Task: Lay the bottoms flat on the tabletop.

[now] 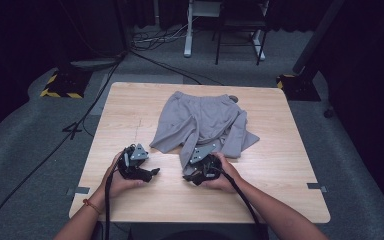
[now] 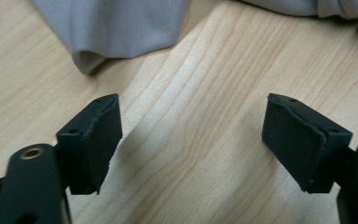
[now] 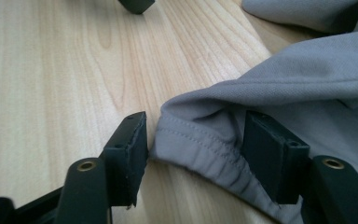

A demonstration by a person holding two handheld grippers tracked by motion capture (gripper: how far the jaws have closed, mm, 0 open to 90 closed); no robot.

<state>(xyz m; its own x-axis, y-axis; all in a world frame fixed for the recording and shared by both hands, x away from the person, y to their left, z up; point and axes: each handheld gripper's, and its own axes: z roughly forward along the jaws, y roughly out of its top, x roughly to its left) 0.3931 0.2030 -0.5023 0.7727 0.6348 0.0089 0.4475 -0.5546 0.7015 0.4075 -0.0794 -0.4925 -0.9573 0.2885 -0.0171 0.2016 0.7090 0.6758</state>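
Note:
Grey shorts [image 1: 202,122] lie crumpled on the far middle of the wooden table [image 1: 280,165], waistband away from me. My left gripper [image 1: 152,173] rests low over bare wood left of the shorts, and its jaws [image 2: 193,102] stand wide open with nothing between them; a leg end of the shorts [image 2: 116,28] lies just beyond. My right gripper [image 1: 186,176] is at the near leg of the shorts. In the right gripper view the stitched hem [image 3: 200,144] lies between the spread jaws [image 3: 196,119], one pad touching its edge, cloth draped over the other, not pinched.
A tip of the left gripper [image 3: 137,4] shows at the top of the right gripper view. Bare wood runs along the table's near edge and both sides. Beyond the table are floor cables [image 1: 95,100], a stand base with yellow-black tape [image 1: 60,85] and furniture legs [image 1: 187,35].

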